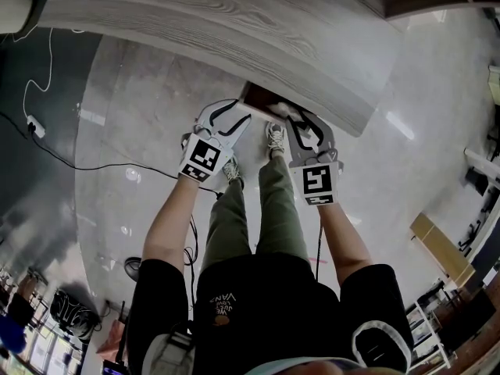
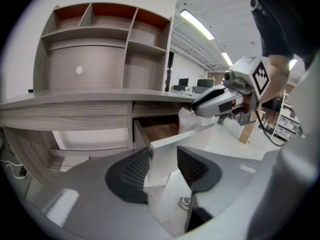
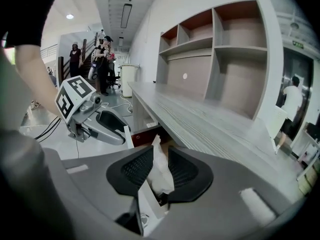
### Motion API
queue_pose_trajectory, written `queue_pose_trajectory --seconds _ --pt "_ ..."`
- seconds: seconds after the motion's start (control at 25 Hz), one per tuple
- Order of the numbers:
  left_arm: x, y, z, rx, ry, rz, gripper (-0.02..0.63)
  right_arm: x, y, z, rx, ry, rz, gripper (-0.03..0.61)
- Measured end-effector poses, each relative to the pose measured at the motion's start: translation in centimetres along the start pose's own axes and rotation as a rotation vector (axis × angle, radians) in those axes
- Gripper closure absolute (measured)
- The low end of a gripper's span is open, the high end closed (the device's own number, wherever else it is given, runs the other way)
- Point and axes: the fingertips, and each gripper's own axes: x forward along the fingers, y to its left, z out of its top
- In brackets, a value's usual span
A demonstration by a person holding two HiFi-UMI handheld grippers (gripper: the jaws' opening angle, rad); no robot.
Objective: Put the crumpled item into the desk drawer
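The left gripper (image 2: 163, 161) is clamped on the white front panel of the desk drawer (image 2: 186, 138), holding it pulled out from under the grey wood-grain bench (image 1: 234, 22); the drawer's brown inside is in plain view. To the right, the right gripper (image 3: 160, 166) is pinched on the crumpled white paper item (image 3: 161, 173), which sticks up between its jaws at the open drawer's mouth, just behind the front panel. By my reading, opening is done and the item has been carried there. Left to do: lower it in, let it go, and probably push the drawer closed.
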Motion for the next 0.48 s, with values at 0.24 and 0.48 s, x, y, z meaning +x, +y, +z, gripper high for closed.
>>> queue_pose_trajectory --seconds 0.24,0.48 --pt "0.0 0.0 0.0 -0.003 0.0 0.001 0.393 -1.3 0.0 -0.1 0.01 -0.007 -0.019 0.506" --pt "0.1 0.1 0.0 -0.008 0.004 0.0 0.393 -1.8 -0.4 -0.9 0.032 0.013 -0.036 0.506"
